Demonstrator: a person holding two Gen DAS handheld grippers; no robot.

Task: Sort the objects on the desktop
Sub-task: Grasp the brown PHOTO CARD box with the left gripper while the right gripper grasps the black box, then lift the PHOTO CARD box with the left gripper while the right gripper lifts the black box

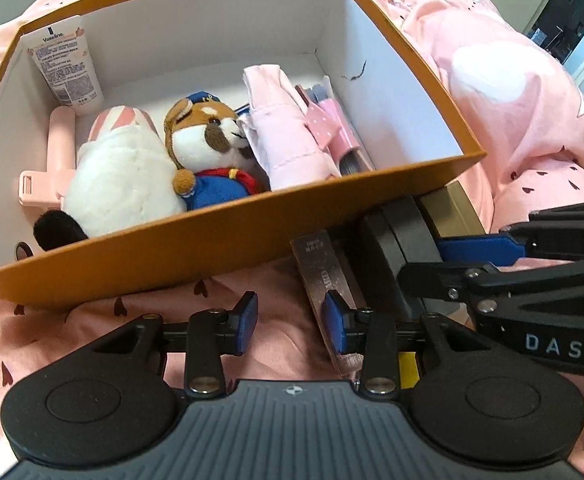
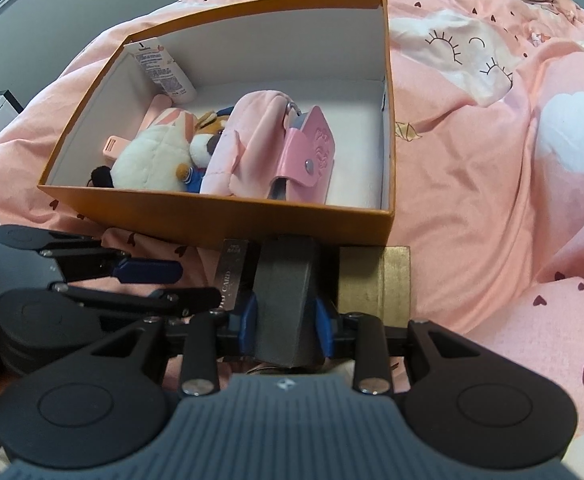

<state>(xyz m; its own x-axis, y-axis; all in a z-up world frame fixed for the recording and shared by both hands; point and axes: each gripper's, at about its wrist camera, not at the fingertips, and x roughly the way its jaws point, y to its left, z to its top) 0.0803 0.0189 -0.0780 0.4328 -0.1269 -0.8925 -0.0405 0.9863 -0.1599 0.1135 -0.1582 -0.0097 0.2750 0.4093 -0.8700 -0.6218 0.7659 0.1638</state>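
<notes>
An open orange box stands on the pink bedspread; it holds a Vaseline tube, a white plush, a bear plush in blue, a pink pouch and a pink card holder. My left gripper is open over the bedspread just in front of the box, nothing between its pads. A silvery card lies slanted beside its right pad. My right gripper is shut on a dark grey block close to the box's front wall. The left gripper shows at the left of the right wrist view.
A flat gold box lies against the orange box's front right corner, right of the grey block. The pink bedspread is rumpled, with raised folds to the right. A pink plastic clip lies at the box's left end.
</notes>
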